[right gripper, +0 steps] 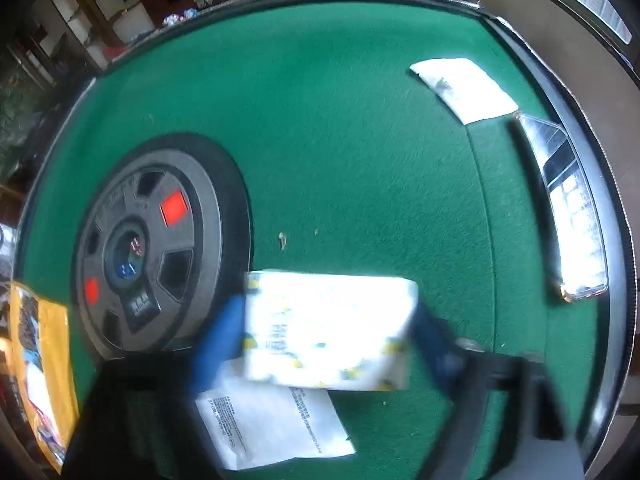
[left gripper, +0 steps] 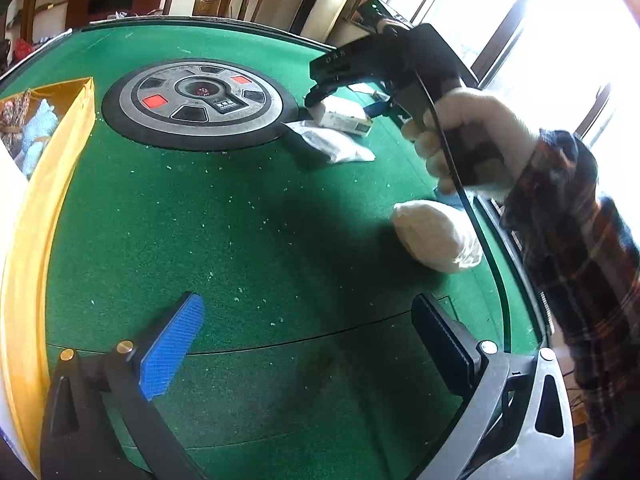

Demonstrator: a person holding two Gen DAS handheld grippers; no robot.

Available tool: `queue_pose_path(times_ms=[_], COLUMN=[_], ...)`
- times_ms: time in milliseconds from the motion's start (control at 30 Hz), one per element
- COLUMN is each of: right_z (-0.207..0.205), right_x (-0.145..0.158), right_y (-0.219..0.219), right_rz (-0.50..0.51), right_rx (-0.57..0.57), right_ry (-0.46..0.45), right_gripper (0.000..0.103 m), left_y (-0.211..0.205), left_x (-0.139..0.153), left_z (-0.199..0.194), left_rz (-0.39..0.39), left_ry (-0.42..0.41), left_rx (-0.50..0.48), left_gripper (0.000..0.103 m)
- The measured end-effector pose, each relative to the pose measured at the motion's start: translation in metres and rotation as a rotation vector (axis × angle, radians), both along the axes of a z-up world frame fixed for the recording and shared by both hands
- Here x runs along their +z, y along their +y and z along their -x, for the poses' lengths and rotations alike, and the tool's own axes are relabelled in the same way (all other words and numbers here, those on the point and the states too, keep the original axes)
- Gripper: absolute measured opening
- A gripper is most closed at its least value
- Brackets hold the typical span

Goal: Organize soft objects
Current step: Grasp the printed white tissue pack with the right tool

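Tissue pack (right gripper: 326, 330) pinched between my right gripper (right gripper: 324, 336) pads, lifted above a flat white packet (right gripper: 272, 426) on the green table (right gripper: 340, 140). Left gripper (left gripper: 308, 344) spread, empty. Risk: soft pack squeezing out en route to the yellow bin (right gripper: 52, 360).

A round panel (left gripper: 192, 102) sits mid-table (left gripper: 240, 220). A storage box (left gripper: 60, 128) stands at its left. To the right of the panel a tissue pack (left gripper: 344, 118) lies over a flat packet (left gripper: 336, 142); a wrapped bundle (left gripper: 436, 236) lies nearer, beside the table's right edge.
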State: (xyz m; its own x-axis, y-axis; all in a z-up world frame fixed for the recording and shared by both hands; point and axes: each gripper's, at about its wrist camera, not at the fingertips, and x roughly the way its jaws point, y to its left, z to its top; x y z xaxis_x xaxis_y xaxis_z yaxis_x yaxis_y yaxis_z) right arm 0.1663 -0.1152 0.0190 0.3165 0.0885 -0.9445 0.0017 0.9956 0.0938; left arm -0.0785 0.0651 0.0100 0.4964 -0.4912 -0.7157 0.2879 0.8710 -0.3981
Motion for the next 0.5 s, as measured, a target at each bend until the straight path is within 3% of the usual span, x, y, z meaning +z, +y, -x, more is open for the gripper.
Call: queue_pose_path(times_ms=[233,500], right_z=[0.037,0.17], right_x=[0.021,0.061], right_y=[-0.001,-0.011], right_rz=[-0.058,-0.232], right_rx=[0.057,0.188], right_ry=[-0.065,-0.171], right_gripper=[0.067,0.067], left_y=[0.003,0.004], left_x=[-0.001,-0.002], left_z=[-0.001,-0.001], left_rz=[0.032,0.044], left_ry=[-0.002,-0.003], left_rx=[0.0,-0.015], left_gripper=[0.103,0.103])
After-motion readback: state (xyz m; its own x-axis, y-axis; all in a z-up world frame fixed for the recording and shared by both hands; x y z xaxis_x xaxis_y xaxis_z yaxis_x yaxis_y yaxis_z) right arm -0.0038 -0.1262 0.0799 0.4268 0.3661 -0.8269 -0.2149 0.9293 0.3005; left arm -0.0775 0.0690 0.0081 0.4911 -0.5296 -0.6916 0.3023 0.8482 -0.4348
